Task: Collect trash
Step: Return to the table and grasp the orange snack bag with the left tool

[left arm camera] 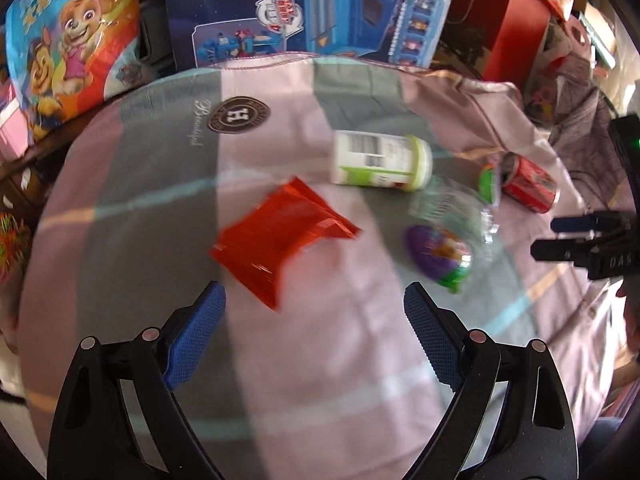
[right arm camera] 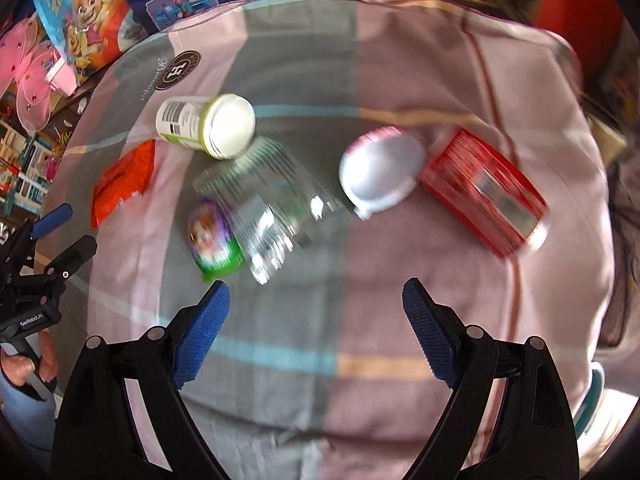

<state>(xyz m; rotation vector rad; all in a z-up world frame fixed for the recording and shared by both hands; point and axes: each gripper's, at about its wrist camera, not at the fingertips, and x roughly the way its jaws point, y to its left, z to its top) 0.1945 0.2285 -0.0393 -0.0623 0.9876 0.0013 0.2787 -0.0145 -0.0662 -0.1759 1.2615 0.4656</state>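
Trash lies scattered on a pink-and-grey striped cloth [left arm camera: 320, 360]. In the left wrist view the left gripper [left arm camera: 314, 312] is spread wide with nothing between its blue pads; an orange-red wrapper [left arm camera: 280, 236] lies just past its tips at 11 o'clock. A white cup [left arm camera: 380, 162] lies on its side at 1 o'clock, a purple-and-green egg-shaped toy half [left arm camera: 440, 254] near it, and a red soda can [left arm camera: 530, 186] farther out at 2 o'clock. The right gripper [right arm camera: 316, 312] is likewise released and empty — a crumpled clear wrapper [right arm camera: 276, 204] lies at 11 o'clock, a white domed lid [right arm camera: 380, 168] at 1 o'clock.
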